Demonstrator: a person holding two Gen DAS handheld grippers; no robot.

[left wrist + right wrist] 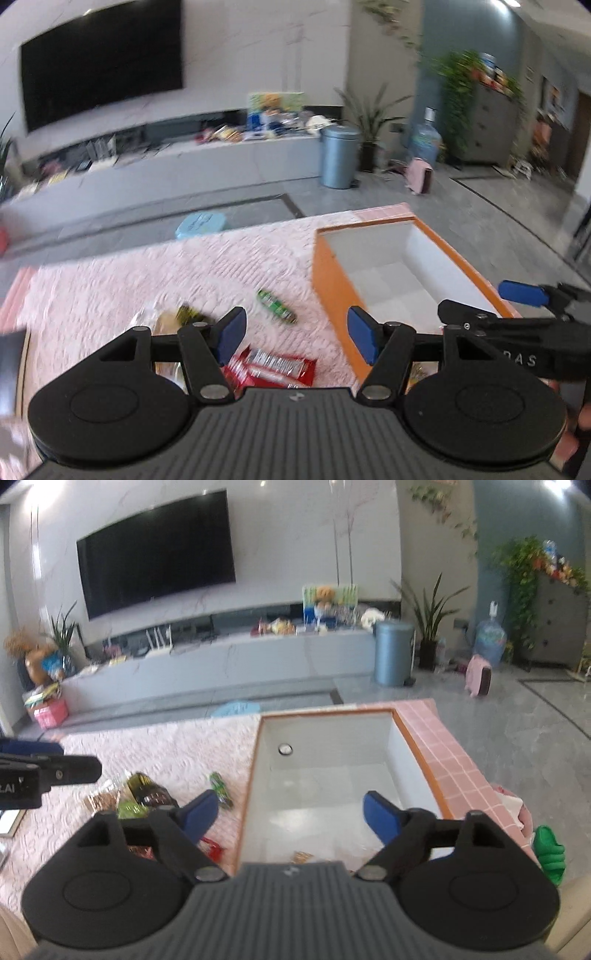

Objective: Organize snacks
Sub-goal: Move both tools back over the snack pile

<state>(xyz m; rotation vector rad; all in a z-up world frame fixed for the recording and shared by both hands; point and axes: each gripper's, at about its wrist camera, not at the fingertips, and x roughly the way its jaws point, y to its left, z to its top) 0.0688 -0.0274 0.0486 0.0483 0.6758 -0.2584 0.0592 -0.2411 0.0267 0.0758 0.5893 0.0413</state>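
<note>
An orange box [334, 291] with a white inside [402, 746] stands open on the pink cloth. My right gripper [291, 818] hangs open over its near end, with nothing between the pads. A small snack [301, 856] lies on the box floor. My left gripper [297, 338] is open and empty, above a red packet [273, 369] left of the box. A green bar [277, 306] and a dark packet [190, 314] lie further out on the cloth. One blue pad of my right gripper [522, 293] shows over the box's right side.
The pink textured cloth [166, 749] covers a table with a pink tiled edge [454, 760]. Beyond it are a grey floor, a blue bin [393, 653], a low TV console [221, 664] and a green slipper [550, 853] at the right.
</note>
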